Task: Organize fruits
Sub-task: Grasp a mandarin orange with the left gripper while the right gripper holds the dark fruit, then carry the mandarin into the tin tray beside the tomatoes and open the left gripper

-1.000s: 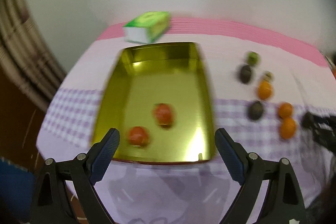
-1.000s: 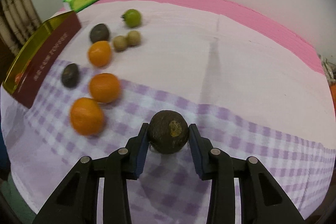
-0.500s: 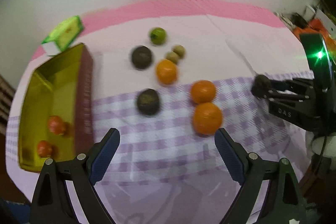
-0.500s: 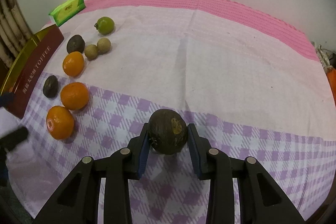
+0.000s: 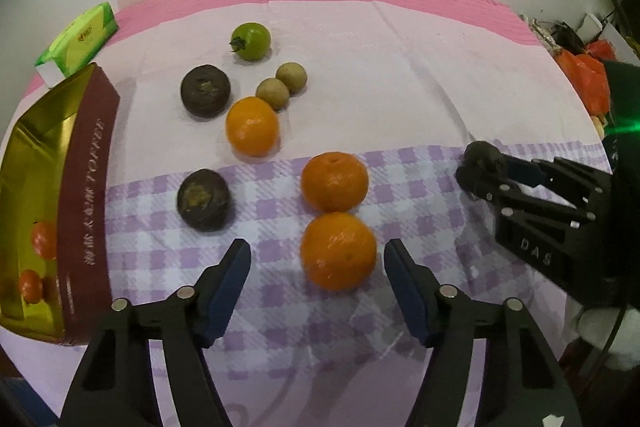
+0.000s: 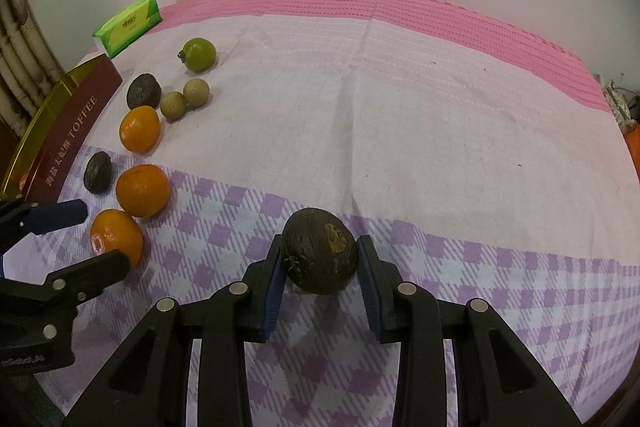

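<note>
We hold a pair of tongs in each hand over a counter covered with a pink, white and purple-checked cloth. Our left tongs point(image 5: 316, 263) are spread wide, gripping nothing, and the nearest orange point(image 5: 338, 251) sits on the cloth directly ahead of them, in line with the gap between the two blue pads but not yet between them. It is round, so no long axis matters; the tongs seem to need only a short push straight forward before closing. A second orange point(image 5: 334, 181) touches it on the far side, which we judge could get nudged. Our right tongs point(image 6: 320, 263) are closed on a dark brown round fruit point(image 6: 320, 251), held near the counter's front edge, well to the right of the other fruit. From the right view, the left tongs' arm reaches in low from the left, its fingers either side of that nearest orange. Toward the counter's left edge stands a gold tin point(image 5: 84, 163) lettered "TOFFEE", with two small red fruits point(image 5: 42, 239) inside. Loose fruit lies between: a third orange point(image 5: 252, 126), two more dark fruits point(image 5: 204, 199), two small tan fruits point(image 5: 273, 93) and a green one point(image 5: 251, 41). A green packet point(image 5: 78, 37) rests at the far left corner.
</note>
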Available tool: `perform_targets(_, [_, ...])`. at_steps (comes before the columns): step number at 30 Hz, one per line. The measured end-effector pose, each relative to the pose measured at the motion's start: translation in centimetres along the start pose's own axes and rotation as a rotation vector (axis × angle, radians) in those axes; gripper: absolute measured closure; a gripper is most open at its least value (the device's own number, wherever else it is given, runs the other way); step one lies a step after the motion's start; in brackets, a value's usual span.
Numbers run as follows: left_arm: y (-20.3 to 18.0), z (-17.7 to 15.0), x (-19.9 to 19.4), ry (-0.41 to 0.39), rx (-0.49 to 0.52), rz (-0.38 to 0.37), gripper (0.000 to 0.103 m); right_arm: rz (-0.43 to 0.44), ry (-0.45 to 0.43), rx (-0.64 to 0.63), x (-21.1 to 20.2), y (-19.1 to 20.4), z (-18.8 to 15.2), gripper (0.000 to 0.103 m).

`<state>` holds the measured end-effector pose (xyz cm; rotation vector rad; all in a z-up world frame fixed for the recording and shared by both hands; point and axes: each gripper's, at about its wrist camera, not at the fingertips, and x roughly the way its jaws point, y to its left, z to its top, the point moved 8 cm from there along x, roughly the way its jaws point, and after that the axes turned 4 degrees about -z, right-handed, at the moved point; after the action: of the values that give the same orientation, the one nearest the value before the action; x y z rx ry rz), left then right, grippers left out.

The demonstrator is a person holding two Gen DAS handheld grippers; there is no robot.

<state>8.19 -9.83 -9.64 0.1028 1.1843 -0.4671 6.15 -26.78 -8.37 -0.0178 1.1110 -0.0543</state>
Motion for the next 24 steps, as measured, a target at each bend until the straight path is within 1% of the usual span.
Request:
perform_targets(4, [-0.13, 0.05, 0.59, 0.014, -0.011, -0.019, 0.054, 0.001, -0.001, 0.000, 0.00, -0.09, -0.03, 0.067])
perform_targets(6, [-0.29, 0.04, 0.82, 0.020, -0.011, -0.036, 0.064, 0.001, -0.001, 0.000, 0.01, -0.09, -0.03, 0.067])
perform_targets(7, [-0.42, -0.02, 0.90, 0.023, -0.006, -0.041, 0.065, 0.000, -0.001, -0.001, 0.02, -0.10, -0.03, 0.067])
perform_targets(14, [-0.50, -0.23, 0.82, 0.015, -0.004, -0.047, 0.066, -0.002, -0.002, -0.003, 0.01, 0.01, 0.00, 0.067])
perform_targets(24, [-0.02, -0.57, 0.02, 0.008, -0.024, -0.030, 0.067, -0.016, -0.006, -0.015, 0.06, 0.20, -0.11, 0.067])
